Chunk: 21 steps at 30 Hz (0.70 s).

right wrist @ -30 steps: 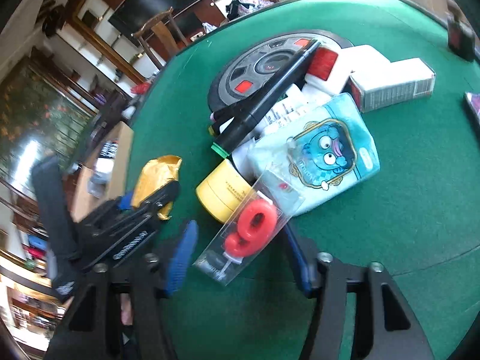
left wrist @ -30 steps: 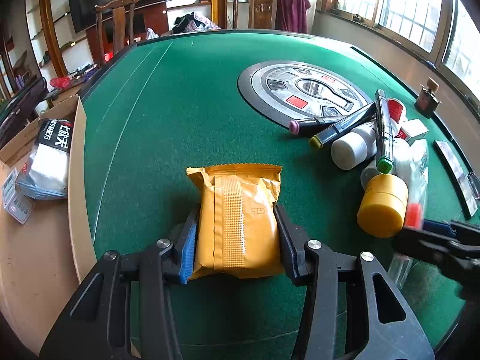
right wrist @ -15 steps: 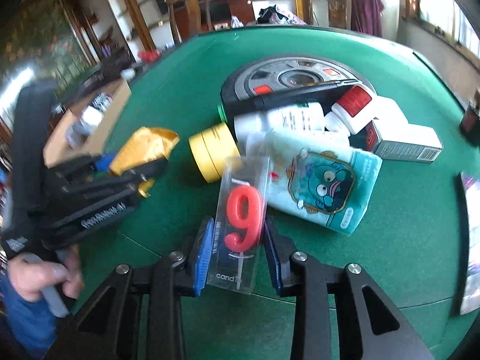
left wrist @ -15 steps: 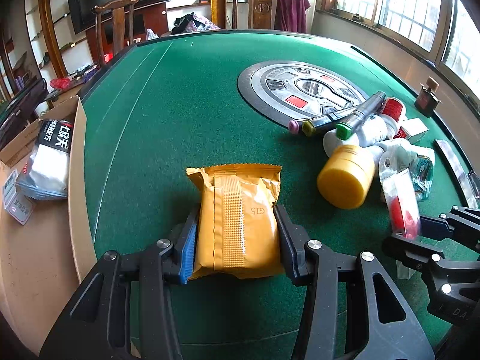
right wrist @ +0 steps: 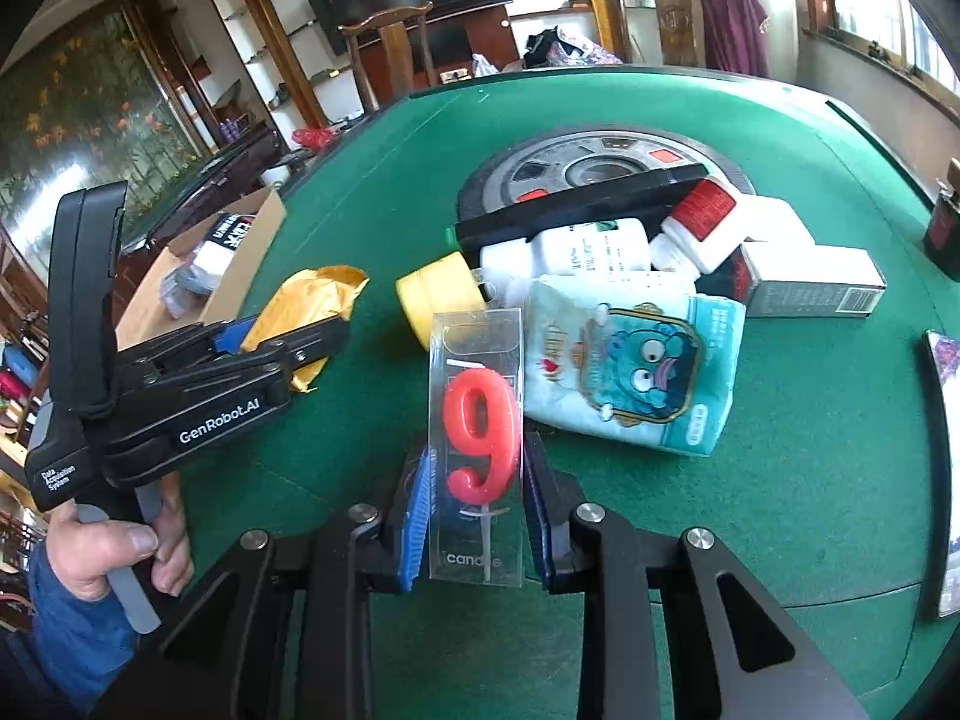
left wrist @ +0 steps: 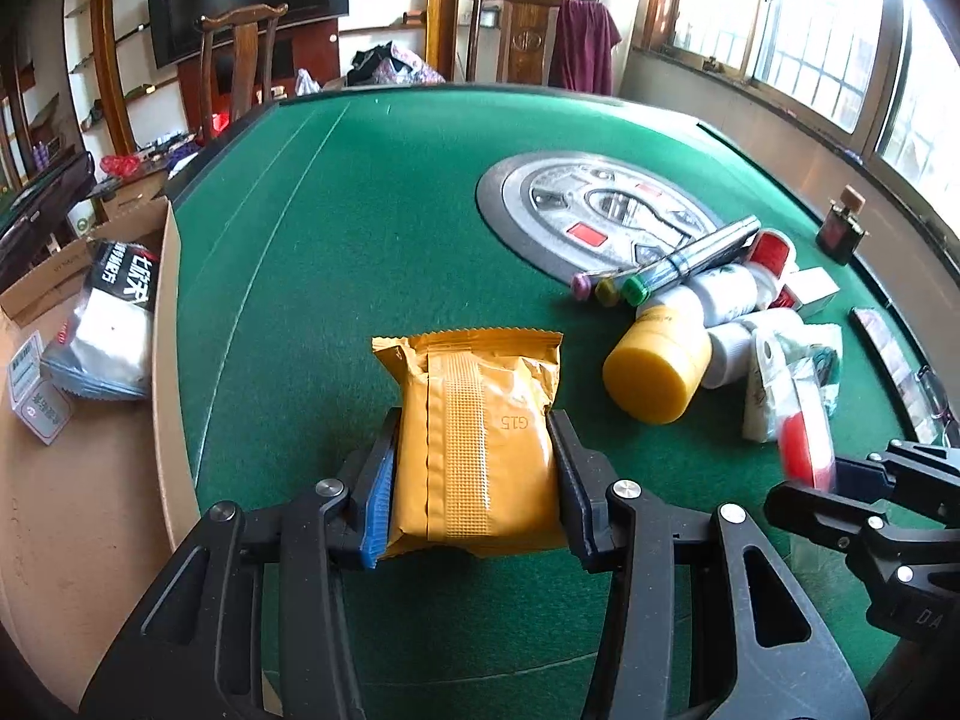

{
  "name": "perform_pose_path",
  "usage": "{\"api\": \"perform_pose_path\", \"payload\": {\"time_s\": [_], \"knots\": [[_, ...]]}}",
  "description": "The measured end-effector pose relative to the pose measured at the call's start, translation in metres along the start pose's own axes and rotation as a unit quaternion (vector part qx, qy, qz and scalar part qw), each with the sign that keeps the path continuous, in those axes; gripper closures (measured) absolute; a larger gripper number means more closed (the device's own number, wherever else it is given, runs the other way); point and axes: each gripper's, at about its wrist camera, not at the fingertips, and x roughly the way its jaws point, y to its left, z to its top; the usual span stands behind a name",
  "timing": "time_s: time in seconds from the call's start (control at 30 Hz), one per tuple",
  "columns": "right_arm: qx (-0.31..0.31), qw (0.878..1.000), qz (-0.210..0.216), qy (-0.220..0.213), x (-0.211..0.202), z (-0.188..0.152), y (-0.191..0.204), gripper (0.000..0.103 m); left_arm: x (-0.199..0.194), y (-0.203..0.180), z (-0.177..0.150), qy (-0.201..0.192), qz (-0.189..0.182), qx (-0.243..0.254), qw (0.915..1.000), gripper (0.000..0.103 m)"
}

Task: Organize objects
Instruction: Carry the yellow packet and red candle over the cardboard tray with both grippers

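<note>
My left gripper (left wrist: 474, 474) is clamped on the orange foil packet (left wrist: 477, 438), one pad on each long side; the packet rests at 6 o'clock on the green felt table (left wrist: 336, 252), seam side up, code "G15" legible. Its near end is hidden behind my fingers.

My right gripper (right wrist: 477, 498) pinches the clear candle box (right wrist: 477, 450) holding a red "9" candle (right wrist: 480, 426); the box stands upright, its lower lettering partly cut off by glare. In the left view the same box is blurred at 4 o'clock and I cannot read it.

Behind the candle box, at 1 o'clock in the right view, lies a tissue pack (right wrist: 636, 372) printed with a blue cartoon face. A yellow jar (right wrist: 441, 297) on its side sits just at 11 o'clock of the box. White bottles (right wrist: 570, 252), one with a red cap, and a white carton (right wrist: 810, 288) are heaped beyond, touching one another; a black marker (right wrist: 576, 204) lies across the top. How many bottles are underneath I cannot tell.

The pile overlaps the round grey centre panel (left wrist: 594, 222) of the table.

Cardboard box (left wrist: 90, 420) at 9 o'clock in the left view, off the table edge: holds a black-and-white wrapped pack (left wrist: 114, 312) and a small white carton (left wrist: 39, 396). The box's far wall is cut off by the frame.
</note>
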Motion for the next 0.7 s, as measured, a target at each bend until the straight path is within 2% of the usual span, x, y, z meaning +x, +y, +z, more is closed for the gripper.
{"api": "perform_pose_path", "payload": {"time_s": [0.3,0.7], "knots": [[-0.021,1.0,0.009,-0.016,-0.01,0.005,0.024,0.076,-0.022,0.0,-0.001,-0.034,-0.001,-0.007,0.9994,0.058],[-0.03,0.999,0.02,-0.018,-0.015,0.002,0.038,0.076,-0.064,0.021,-0.014,-0.054,0.002,-0.028,0.9981,0.058]]}}
